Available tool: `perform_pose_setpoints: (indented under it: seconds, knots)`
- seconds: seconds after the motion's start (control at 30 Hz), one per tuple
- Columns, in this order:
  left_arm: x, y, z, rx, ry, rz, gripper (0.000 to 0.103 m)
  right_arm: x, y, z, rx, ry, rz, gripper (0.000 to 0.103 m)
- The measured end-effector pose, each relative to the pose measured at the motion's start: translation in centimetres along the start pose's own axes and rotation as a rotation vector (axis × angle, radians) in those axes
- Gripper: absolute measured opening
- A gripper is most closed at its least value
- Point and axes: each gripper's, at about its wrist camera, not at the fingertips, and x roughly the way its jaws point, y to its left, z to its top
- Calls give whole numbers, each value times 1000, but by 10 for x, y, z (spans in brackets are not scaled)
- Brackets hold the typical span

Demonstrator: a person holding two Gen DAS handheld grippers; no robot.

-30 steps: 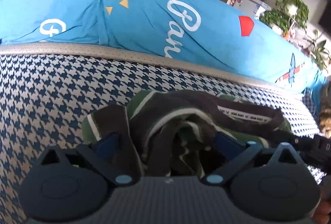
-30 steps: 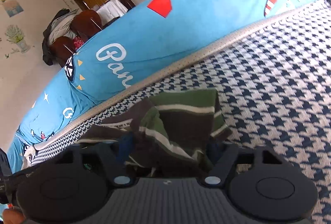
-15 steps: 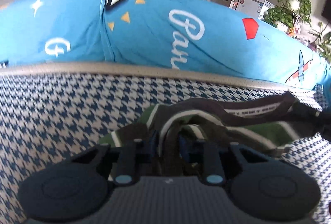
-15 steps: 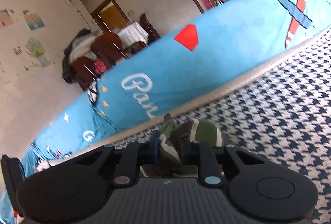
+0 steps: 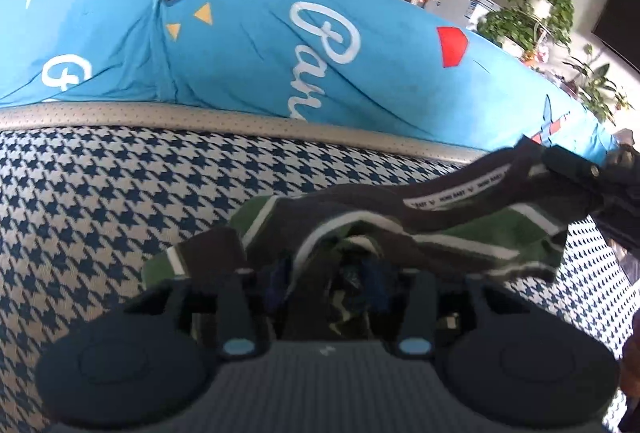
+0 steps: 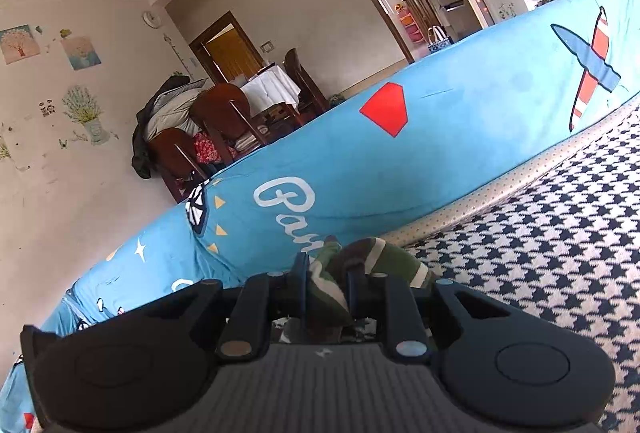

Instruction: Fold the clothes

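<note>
My left gripper (image 5: 326,283) is clamped on a bunched end of the striped garment (image 5: 460,233), low centre of its frame; my right gripper (image 6: 326,285) pinches another fold, bottom centre. The garment hangs stretched between them above the houndstooth cushion (image 5: 100,201). I'd keep even tension and level both ends so the soft green-brown knit spreads flat without twisting. The blue cover (image 6: 460,137) behind looks smooth.

Bare houndstooth cushion (image 5: 100,201) left, blue backrest (image 5: 240,45) blocks beyond, garment (image 5: 440,229) ahead
</note>
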Motion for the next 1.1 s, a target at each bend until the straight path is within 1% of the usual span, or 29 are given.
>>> perform_pose_setpoints:
  seconds: [0.03, 0.07, 0.1, 0.17, 0.2, 0.27, 0.33, 0.37, 0.5, 0.6, 0.73, 0.8, 0.83, 0.87, 0.9, 0.93, 0.97, 1.0, 1.03, 1.1]
  knots:
    - [2, -1, -1, 4, 0, 4, 62, 1, 0, 2, 0, -3, -2, 19]
    - [4, -1, -1, 8, 1, 8, 63, 2, -1, 3, 4, -5, 0, 19]
    - [6, -1, -1, 12, 2, 13, 63, 2, -1, 4, 8, -7, 3, 19]
    - [11, -1, -1, 12, 10, 16, 59, 4, -2, 6, 9, -10, 5, 19]
    - [14, -1, -1, 12, 17, 17, 53, 5, -1, 7, 7, -11, 6, 19]
    - [19, 0, -1, 15, 30, 28, 34, 8, 0, 8, -2, -10, 7, 19]
    - [23, 0, 0, 15, 29, 57, 25, 10, 2, 9, -13, -11, 7, 19]
    - [21, 0, 2, 13, 13, 70, 22, 11, 3, 10, -14, -13, 10, 19]
    - [17, 0, 8, 8, -48, 125, 20, 14, 5, 14, -11, -24, 27, 19]
    - [13, -1, 13, 7, -96, 168, 20, 15, 10, 21, -3, -44, 64, 19]
    - [5, -9, 24, 55, -195, 243, 20, 17, 20, 32, -5, -90, 117, 19]
    - [2, -12, 30, 80, -245, 281, 20, 21, 24, 37, -10, -114, 118, 20]
    - [3, -12, 33, 83, -258, 294, 26, 23, 25, 38, -14, -129, 108, 21]
    - [6, -9, 36, 71, -248, 289, 33, 26, 24, 37, -13, -139, 91, 27]
    - [11, -4, 38, 47, -215, 267, 41, 30, 22, 36, -5, -135, 68, 33]
    - [16, 3, 39, 13, -172, 242, 45, 34, 19, 35, 4, -125, 44, 46]
    - [20, 8, 39, -21, -142, 219, 45, 38, 15, 34, 15, -104, 18, 49]
    - [20, 13, 39, -54, -131, 202, 47, 41, 12, 32, 19, -89, -2, 49]
    - [19, 15, 39, -73, -127, 191, 52, 43, 8, 31, 20, -76, -23, 49]
    - [14, 15, 39, -78, -141, 185, 59, 43, 2, 30, 11, -57, -64, 49]
